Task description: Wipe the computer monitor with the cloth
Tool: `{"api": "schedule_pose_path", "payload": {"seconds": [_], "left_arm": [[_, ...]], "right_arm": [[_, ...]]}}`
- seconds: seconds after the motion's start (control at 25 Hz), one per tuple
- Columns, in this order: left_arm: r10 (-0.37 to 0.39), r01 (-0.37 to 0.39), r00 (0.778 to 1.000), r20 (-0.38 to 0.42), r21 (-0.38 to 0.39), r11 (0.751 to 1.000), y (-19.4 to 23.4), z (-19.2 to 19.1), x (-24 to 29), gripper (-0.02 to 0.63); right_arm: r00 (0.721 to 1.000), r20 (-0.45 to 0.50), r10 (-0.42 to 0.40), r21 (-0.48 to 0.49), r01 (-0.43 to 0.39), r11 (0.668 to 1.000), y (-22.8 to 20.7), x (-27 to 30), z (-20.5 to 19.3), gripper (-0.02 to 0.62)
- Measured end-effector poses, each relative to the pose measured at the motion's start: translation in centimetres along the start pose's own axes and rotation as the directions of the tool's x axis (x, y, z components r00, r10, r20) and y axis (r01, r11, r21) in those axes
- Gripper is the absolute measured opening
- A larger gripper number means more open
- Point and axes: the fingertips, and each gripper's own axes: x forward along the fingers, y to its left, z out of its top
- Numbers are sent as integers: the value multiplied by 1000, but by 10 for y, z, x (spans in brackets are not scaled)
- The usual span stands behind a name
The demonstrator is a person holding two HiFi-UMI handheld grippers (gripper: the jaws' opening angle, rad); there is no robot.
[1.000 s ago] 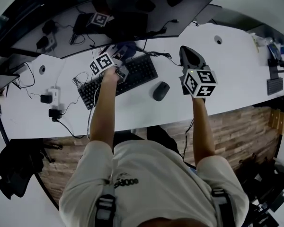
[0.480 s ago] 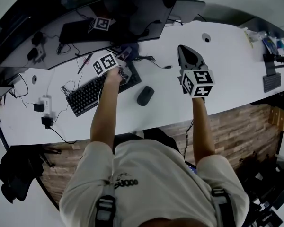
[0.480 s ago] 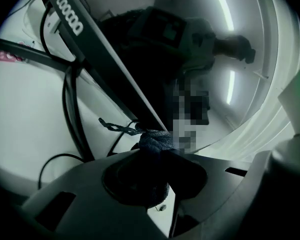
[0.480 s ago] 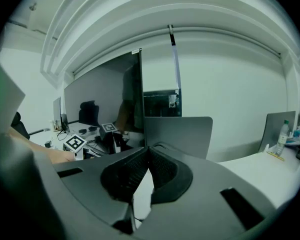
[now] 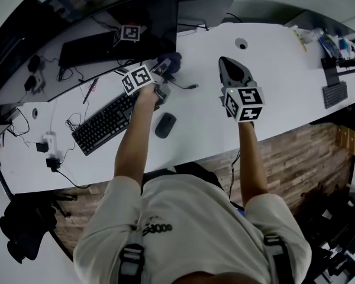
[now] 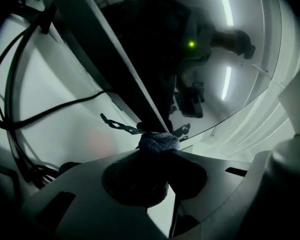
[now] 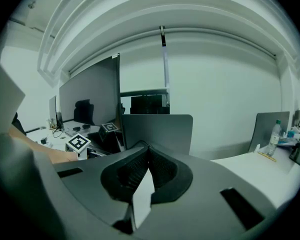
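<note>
The left gripper was found pinched tight on the dark blue cloth, its jaws pressed on a bunched wad of the fabric, as the left gripper view confirmed with the cloth protruding from the tips of the left gripper. In the head view the cloth lay at the lower right corner of the computer monitor, just beside the bottom edge; contact with the screen could not be confirmed from that view. In the left gripper view the cloth sat right against the lower bezel of the monitor, whose dark glass reflected ceiling lights. The right gripper was held over the white desk, well apart from the monitor, with its jaws pressed together and nothing between them; the right gripper view showed the tips of the right gripper meeting. A keyboard lay tilted on the desk in front of the monitor, with a mouse just beside its right end.
</note>
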Motion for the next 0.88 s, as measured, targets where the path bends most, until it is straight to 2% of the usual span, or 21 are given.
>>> {"api": "schedule_pose_path", "payload": {"seconds": [0.08, 0.16, 0.28, 0.44, 0.68, 0.88], "left_arm": [[-13, 13, 1000, 14, -23, 1000, -5, -5, 12, 94], [-34, 38, 998, 44, -87, 996, -9, -10, 20, 94], [-75, 93, 992, 102, -188, 978, -18, -14, 30, 94], [-98, 145, 978, 182, -267, 953, -26, -15, 43, 94], [-78, 150, 969, 234, -310, 939, -32, -12, 47, 94], [-99, 167, 965, 242, -279, 946, -46, -13, 43, 92]], "right_arm": [[1000, -9, 1, 11, -1, 1000, -8, -4, -5, -6], [1000, -15, 4, 15, -4, 1000, -13, -9, -9, -6], [1000, -22, 6, 17, -6, 1000, -18, -18, -16, -6], [1000, -27, -11, 28, 11, 1000, -26, -28, -21, -6], [999, -30, -34, 42, 35, 999, -34, -38, -25, -6], [998, -31, -45, 50, 47, 998, -32, -43, -25, -6]]}}
